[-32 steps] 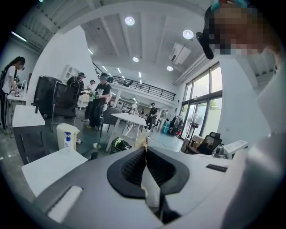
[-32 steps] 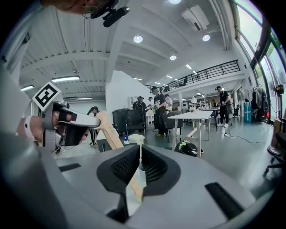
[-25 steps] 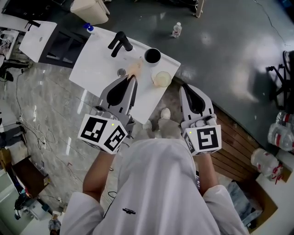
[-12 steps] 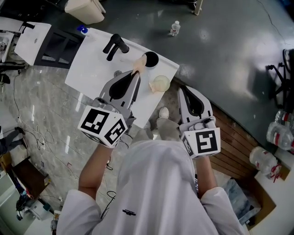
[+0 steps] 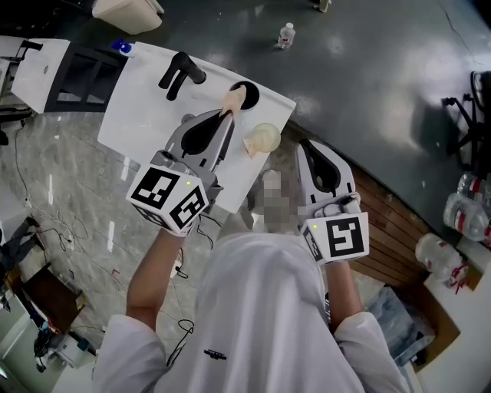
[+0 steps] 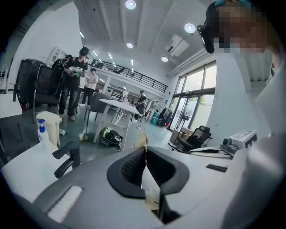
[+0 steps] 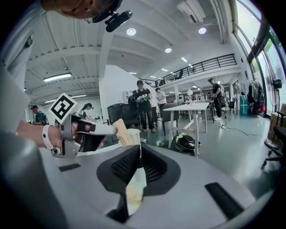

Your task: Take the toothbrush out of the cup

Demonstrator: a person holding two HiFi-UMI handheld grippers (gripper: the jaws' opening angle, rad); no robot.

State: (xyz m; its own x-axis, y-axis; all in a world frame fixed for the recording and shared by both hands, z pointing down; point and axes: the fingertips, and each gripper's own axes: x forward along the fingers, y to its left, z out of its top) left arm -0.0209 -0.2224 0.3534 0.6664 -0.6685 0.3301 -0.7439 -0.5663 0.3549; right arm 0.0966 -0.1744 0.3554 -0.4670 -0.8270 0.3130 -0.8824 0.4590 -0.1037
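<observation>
My left gripper (image 5: 227, 117) is shut on a tan toothbrush (image 5: 235, 98), whose end lies over a black round cup (image 5: 248, 94) on the white table (image 5: 149, 115). In the left gripper view the toothbrush (image 6: 144, 144) shows as a tan strip past the closed jaws of the left gripper (image 6: 145, 150). My right gripper (image 5: 302, 144) is at the table's right edge, its jaws closed on a pale translucent cup (image 5: 263, 138). In the right gripper view this cup (image 7: 133, 134) stands just beyond the right gripper (image 7: 139, 154), with the toothbrush (image 7: 119, 133) beside it.
A black tap-like fitting (image 5: 179, 73) stands on the table's far left. A blue-capped bottle (image 5: 123, 47) sits at its far corner, a beige bin (image 5: 126, 11) behind it. A small bottle (image 5: 285, 34) stands on the floor. People (image 6: 76, 80) stand further back.
My left gripper has carried the toothbrush away from me, from near the pale cup to over the black cup. The right gripper and pale cup have hardly moved.
</observation>
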